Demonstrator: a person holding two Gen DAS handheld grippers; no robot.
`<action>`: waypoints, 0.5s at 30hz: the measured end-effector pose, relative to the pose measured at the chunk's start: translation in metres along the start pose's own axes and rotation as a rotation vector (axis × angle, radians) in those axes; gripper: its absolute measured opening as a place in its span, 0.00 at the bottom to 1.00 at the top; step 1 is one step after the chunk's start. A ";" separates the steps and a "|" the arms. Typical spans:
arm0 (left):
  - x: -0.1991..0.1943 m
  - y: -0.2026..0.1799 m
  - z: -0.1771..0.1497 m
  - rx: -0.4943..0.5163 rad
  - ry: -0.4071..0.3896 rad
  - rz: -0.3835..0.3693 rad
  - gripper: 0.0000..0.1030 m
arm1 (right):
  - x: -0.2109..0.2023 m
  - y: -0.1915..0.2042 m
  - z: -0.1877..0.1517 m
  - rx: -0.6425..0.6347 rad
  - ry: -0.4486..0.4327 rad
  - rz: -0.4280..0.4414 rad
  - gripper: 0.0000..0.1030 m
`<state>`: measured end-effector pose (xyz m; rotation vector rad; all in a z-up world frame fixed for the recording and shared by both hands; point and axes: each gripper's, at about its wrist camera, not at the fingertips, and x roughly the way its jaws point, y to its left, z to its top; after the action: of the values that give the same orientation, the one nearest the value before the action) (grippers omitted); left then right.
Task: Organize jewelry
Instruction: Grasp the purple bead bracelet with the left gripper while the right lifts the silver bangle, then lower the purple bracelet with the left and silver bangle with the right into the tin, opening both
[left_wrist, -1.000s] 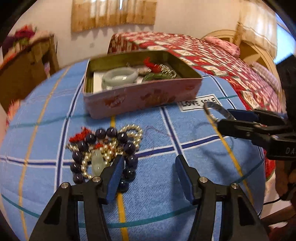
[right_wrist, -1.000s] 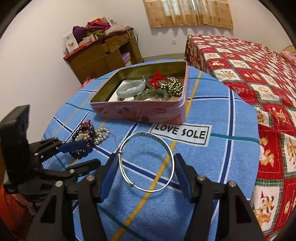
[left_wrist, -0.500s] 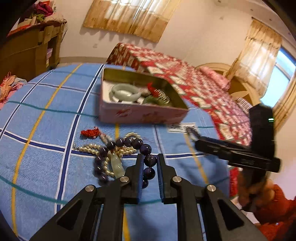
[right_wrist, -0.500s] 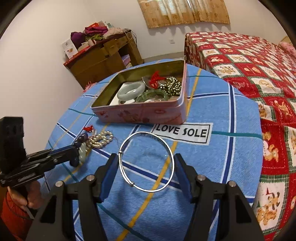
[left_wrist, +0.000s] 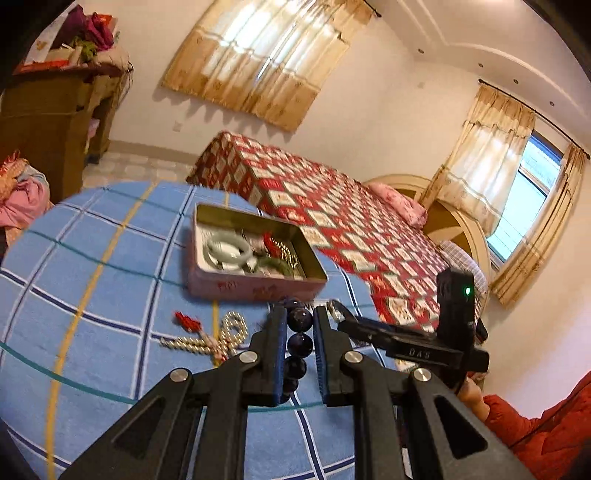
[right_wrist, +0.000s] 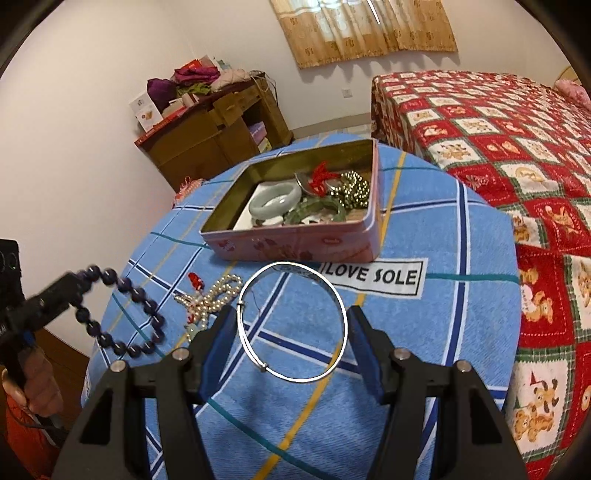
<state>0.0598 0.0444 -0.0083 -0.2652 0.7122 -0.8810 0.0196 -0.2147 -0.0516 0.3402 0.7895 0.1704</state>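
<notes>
Left gripper (left_wrist: 300, 325) — pads pinched nearly together on beads; right gripper (right_wrist: 291, 328) — fingers spread, ring between them.

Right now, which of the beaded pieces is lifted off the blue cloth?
The dark purple bead bracelet, hanging from the left hand-held gripper. The pearl strand with the red knot lies on the cloth.

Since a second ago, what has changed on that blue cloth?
The left gripper closed its fingers on the dark bead bracelet and lifted it off the pearl strand, which stayed on the cloth. The right gripper still holds the silver bangle; the tin is unmoved.
</notes>
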 end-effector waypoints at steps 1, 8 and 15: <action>-0.003 0.000 0.003 0.004 -0.014 0.010 0.13 | 0.000 0.000 0.000 0.000 -0.003 0.001 0.62; -0.003 0.007 0.024 0.028 -0.051 0.065 0.13 | -0.005 0.003 0.017 -0.020 -0.033 0.010 0.62; 0.032 -0.004 0.056 0.098 -0.058 0.061 0.13 | -0.006 0.012 0.066 -0.084 -0.130 -0.017 0.62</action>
<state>0.1092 0.0129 0.0205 -0.1805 0.6182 -0.8444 0.0627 -0.2203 0.0003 0.2619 0.6549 0.1632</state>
